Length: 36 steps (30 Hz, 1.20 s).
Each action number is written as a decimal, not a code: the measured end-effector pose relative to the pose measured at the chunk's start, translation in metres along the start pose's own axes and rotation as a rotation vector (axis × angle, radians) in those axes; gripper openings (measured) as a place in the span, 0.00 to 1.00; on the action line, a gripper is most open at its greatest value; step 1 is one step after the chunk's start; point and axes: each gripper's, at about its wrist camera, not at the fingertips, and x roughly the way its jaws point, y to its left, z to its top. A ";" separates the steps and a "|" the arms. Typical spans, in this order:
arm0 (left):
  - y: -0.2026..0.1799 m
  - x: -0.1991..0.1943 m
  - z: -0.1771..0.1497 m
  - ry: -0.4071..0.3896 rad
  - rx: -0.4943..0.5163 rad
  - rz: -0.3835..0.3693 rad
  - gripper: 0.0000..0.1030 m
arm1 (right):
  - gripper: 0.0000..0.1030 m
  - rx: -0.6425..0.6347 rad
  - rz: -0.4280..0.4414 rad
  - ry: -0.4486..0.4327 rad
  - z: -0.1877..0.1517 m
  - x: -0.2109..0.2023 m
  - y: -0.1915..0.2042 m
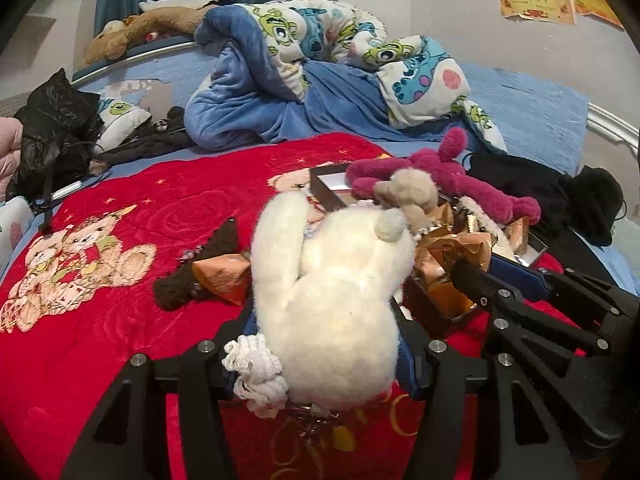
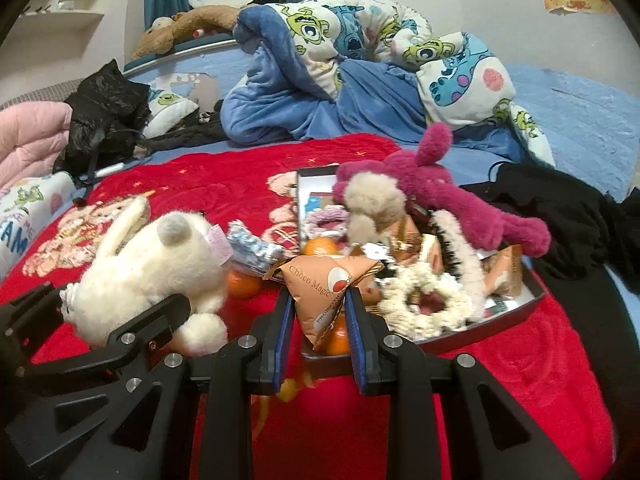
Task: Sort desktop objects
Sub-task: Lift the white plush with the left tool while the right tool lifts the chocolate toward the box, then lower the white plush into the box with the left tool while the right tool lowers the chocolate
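Right now the black tray (image 2: pixel 532 300) on the red blanket (image 2: pixel 200 184) is heaped: a magenta plush (image 2: pixel 460 200), a beige plush (image 2: pixel 372 200), white scrunchies (image 2: pixel 424 300), oranges (image 2: pixel 320 248) and orange snack packets (image 2: pixel 500 276). At six o'clock in the right wrist view, the right gripper (image 2: pixel 318 312) pinches a Choco Magic packet (image 2: pixel 324 288) over the tray's near rim. At nine o'clock, the left gripper (image 1: pixel 324 344) clamps a white plush bear (image 1: pixel 332 304). Open blanket lies from nine to eleven o'clock; black clothing (image 2: pixel 560 208) crowds three o'clock.
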 end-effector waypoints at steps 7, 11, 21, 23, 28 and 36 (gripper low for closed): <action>-0.029 0.005 0.001 0.002 0.037 -0.032 0.58 | 0.24 0.029 -0.030 0.005 -0.004 -0.003 -0.030; -0.042 0.008 0.002 0.009 0.034 -0.054 0.58 | 0.24 0.050 -0.040 0.006 -0.006 -0.005 -0.045; -0.074 0.016 0.002 0.008 0.091 -0.086 0.58 | 0.24 0.059 -0.057 0.002 -0.014 -0.011 -0.074; -0.081 0.020 0.002 0.009 0.089 -0.092 0.58 | 0.24 0.057 -0.065 0.001 -0.016 -0.011 -0.080; -0.090 0.027 0.005 0.016 0.073 -0.110 0.58 | 0.24 0.081 -0.059 -0.003 -0.020 -0.011 -0.096; -0.098 0.033 0.009 0.016 0.067 -0.118 0.58 | 0.24 0.154 0.001 -0.012 -0.018 -0.004 -0.117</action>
